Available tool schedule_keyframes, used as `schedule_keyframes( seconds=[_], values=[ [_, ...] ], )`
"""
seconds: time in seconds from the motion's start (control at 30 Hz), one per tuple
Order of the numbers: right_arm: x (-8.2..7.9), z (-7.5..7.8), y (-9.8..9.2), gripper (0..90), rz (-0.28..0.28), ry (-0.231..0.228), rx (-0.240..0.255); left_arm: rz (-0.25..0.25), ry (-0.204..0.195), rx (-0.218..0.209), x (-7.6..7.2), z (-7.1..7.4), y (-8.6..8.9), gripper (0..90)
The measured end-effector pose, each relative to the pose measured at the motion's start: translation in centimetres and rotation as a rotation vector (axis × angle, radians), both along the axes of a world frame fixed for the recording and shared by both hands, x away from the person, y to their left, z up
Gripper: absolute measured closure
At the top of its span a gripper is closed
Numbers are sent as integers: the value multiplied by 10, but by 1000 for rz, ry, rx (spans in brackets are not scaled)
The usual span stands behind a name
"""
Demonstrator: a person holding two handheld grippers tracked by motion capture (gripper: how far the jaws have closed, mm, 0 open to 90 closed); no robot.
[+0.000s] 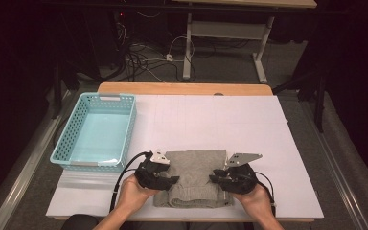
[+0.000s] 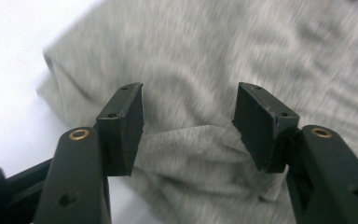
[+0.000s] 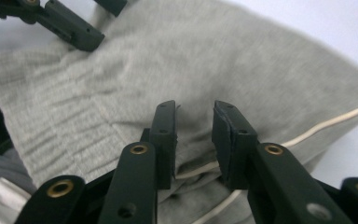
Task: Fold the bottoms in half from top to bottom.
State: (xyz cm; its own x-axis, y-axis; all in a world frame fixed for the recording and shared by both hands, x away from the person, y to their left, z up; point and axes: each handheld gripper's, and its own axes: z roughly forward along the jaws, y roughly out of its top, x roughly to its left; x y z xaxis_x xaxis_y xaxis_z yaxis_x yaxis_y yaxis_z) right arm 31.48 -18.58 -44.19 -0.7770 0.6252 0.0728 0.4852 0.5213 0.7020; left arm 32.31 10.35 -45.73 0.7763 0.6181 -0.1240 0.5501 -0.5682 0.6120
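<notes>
At the bench's (image 1: 287, 143) near edge, a folded grey knitted garment (image 1: 191, 167) lies flat; left hand-held gripper (image 1: 172, 179) and right hand-held gripper (image 1: 214, 178) flank it, jaws parted, gripping nothing, apparently letting go after folding.

Table (image 1: 287, 158): white top w/ a wood edge strip at the far side, faint grid lines across the surface. Folded grey knit garment (image 1: 194, 165) lies flat near the front edge, approx. centre; ribbed band toward the person, pale cord trim along one side. Light-blue perforated plastic basket (image 1: 124, 132) sits at the left, just beside the garment's far-left corner, apart from it, long side running front to back.
</notes>
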Motion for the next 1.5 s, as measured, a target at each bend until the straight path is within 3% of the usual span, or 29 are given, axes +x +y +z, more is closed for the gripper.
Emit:
schedule_keyframes(
  seconds=[0.07, 0.2, 0.4, 0.6, 0.77, 0.9, 1.03, 1.23, 1.33, 1.5],
  values=[
    [-3, -7, 1, 680, 0, 11, -13, -1, -15, 33, -4, -5, 0, 403],
    [-6, -21, 2, 675, 2, 14, -53, -8, -27, 51, -9, -11, 1, 400],
    [-5, -18, 2, 630, -1, 5, -41, 5, 10, -17, -3, -7, 8, 400],
    [-4, -8, -6, 573, -11, -30, 5, 49, -2, -74, 3, -3, 16, 388],
    [2, 1, -20, 549, -90, -66, 47, 92, 4, -107, 12, -3, 22, 377],
    [11, 1, -30, 512, -166, -64, 37, 135, 18, -104, 21, -6, 27, 374],
    [21, -3, -34, 465, -217, -41, 24, 166, 37, -121, 29, -10, 29, 367],
    [31, -11, -31, 443, -226, -8, 21, 192, 51, -128, 38, -15, 28, 344],
    [35, -15, -30, 434, -227, 5, 20, 191, 50, -92, 43, -18, 25, 337],
    [40, -21, -27, 429, -229, 28, 21, 192, 31, -82, 44, -20, 20, 332]
  ],
)
